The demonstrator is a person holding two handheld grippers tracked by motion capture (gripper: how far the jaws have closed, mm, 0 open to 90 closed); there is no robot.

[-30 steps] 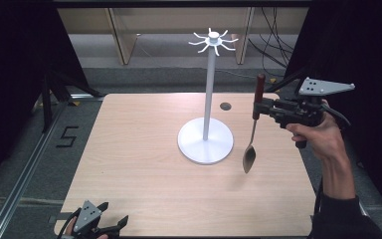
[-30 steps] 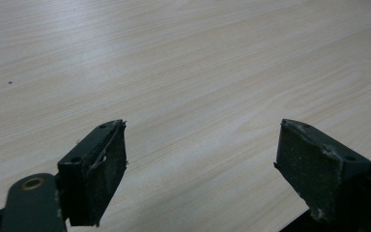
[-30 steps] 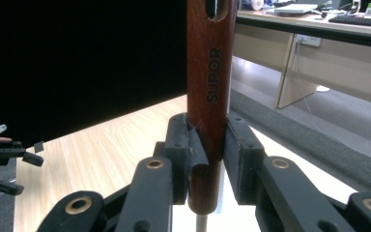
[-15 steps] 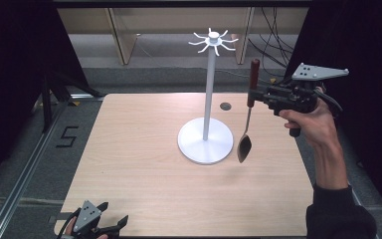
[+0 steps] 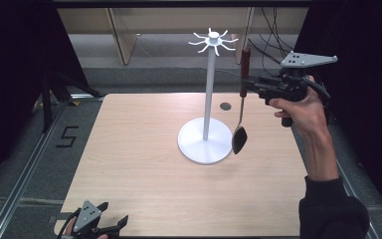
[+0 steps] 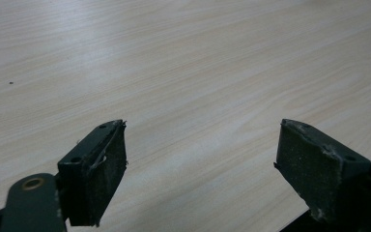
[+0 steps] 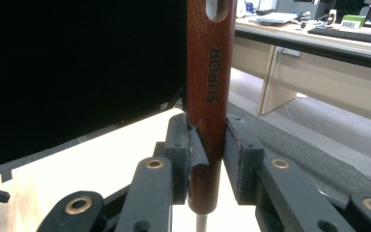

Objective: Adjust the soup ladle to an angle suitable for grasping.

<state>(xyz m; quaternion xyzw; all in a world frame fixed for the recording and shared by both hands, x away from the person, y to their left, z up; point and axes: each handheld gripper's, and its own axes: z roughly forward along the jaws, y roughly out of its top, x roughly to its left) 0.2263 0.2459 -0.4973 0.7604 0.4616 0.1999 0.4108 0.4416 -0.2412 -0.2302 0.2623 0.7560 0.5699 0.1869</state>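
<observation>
A spoon (image 5: 240,117) with a dark red wooden handle (image 7: 209,96) hangs upright in the air, its black bowl (image 5: 239,140) just above the table to the right of the white rack's base. My right gripper (image 5: 248,85) is shut on that handle, jaws pointing left, well above the table. The handle has a hanging hole at its top end. The white rack (image 5: 207,94) stands mid-table: a round base, a thin pole and a ring of hooks (image 5: 212,41) on top. My left gripper (image 5: 110,228) rests at the table's near left corner, jaws wide apart over bare wood (image 6: 188,87).
The light wooden table (image 5: 144,164) has a small dark round hole (image 5: 225,106) behind the rack's base. Black curtains flank both sides. Beyond the far edge stand wooden furniture legs and hanging cables.
My right gripper has lifted the spoon and carried it leftwards, closer to the rack's pole. The spoon's bowl now hangs beside the base. The left gripper has stayed put.
</observation>
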